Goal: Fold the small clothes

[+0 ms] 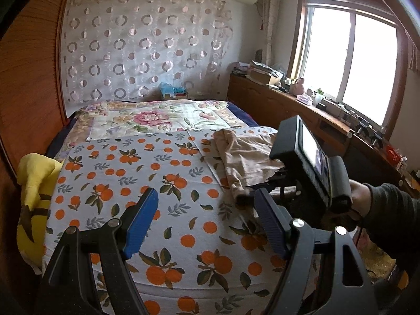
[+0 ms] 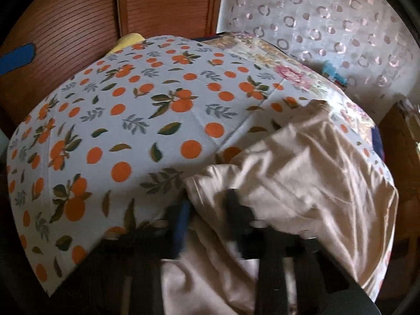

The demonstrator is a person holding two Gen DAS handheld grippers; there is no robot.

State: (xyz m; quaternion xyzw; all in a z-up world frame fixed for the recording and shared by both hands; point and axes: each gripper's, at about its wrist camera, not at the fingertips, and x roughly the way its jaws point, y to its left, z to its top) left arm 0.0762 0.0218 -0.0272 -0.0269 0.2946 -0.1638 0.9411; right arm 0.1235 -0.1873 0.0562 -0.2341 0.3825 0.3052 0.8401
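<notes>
We are pinching the near edge of the beige garment (image 2: 302, 162) with our right gripper (image 2: 210, 210), jaws pressed together on the cloth, so we can lift it to fold. It is lying on the orange-print bedspread (image 1: 157, 183). Beside it, our left gripper (image 1: 207, 210) is hovering spread, empty.

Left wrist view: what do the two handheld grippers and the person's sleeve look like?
The left gripper has black angular arms, silver pivot bolts and ribbed blue finger pads. The right gripper carries a black screen unit and padded handle. The sleeve is dark.
</notes>
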